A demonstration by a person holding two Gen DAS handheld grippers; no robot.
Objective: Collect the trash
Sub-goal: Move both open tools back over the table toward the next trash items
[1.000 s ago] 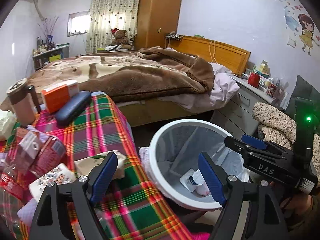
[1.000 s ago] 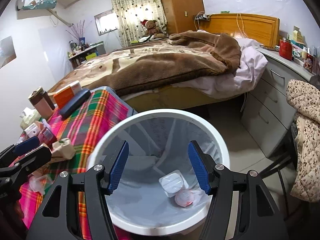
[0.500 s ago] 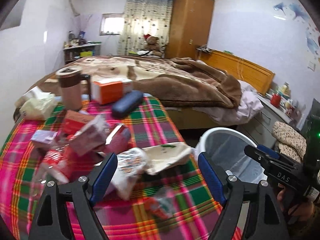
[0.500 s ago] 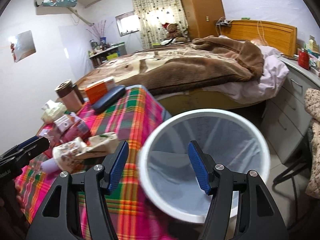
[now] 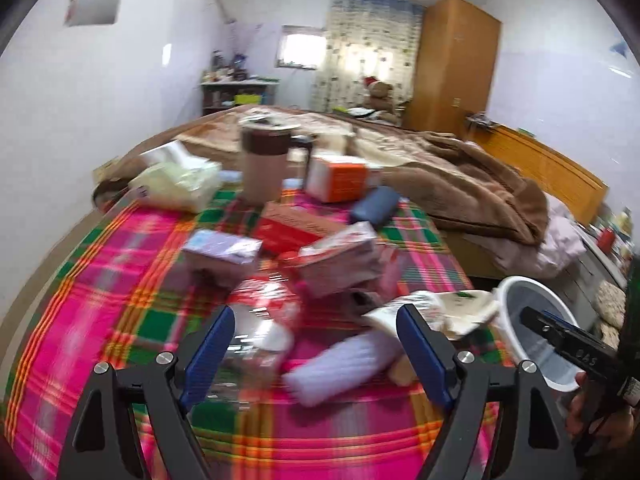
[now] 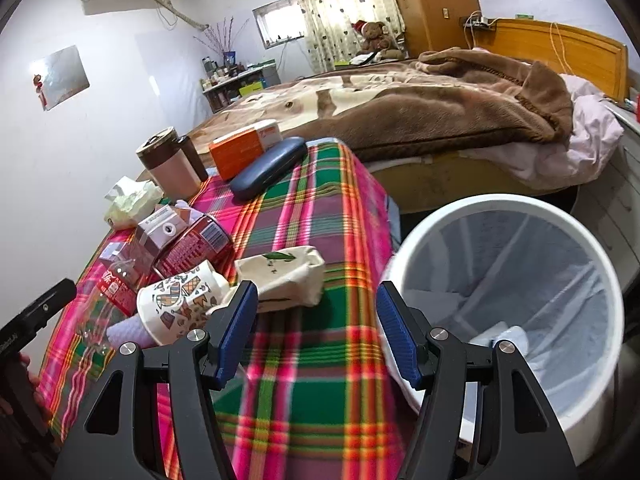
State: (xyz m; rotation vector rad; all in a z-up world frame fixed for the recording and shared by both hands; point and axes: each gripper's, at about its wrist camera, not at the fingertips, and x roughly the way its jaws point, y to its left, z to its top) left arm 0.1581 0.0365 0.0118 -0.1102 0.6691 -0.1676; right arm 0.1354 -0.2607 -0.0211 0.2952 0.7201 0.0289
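A heap of trash lies on the plaid tablecloth (image 6: 304, 240): a patterned paper cup (image 6: 176, 304), a crumpled cream carton (image 6: 284, 276), a red can (image 6: 192, 244), a clear bottle (image 6: 112, 284) and a milk carton (image 6: 160, 232). The white bin (image 6: 520, 292) with a liner stands right of the table; it also shows in the left wrist view (image 5: 532, 320). My left gripper (image 5: 316, 344) is open and empty over the clear bottle (image 5: 256, 320) and a pale roll (image 5: 344, 364). My right gripper (image 6: 316, 332) is open and empty between the carton and the bin.
A brown tumbler (image 6: 168, 168), an orange box (image 6: 244, 148), a dark glasses case (image 6: 268, 168) and a tissue pack (image 6: 128, 204) stand at the table's far end. A bed with a brown blanket (image 6: 420, 108) lies beyond. Drawers (image 6: 624, 184) are right of the bin.
Both grippers have swung left, away from the bin and over the table. The left one now faces the trash heap; the right one is at the table's edge by the carton.
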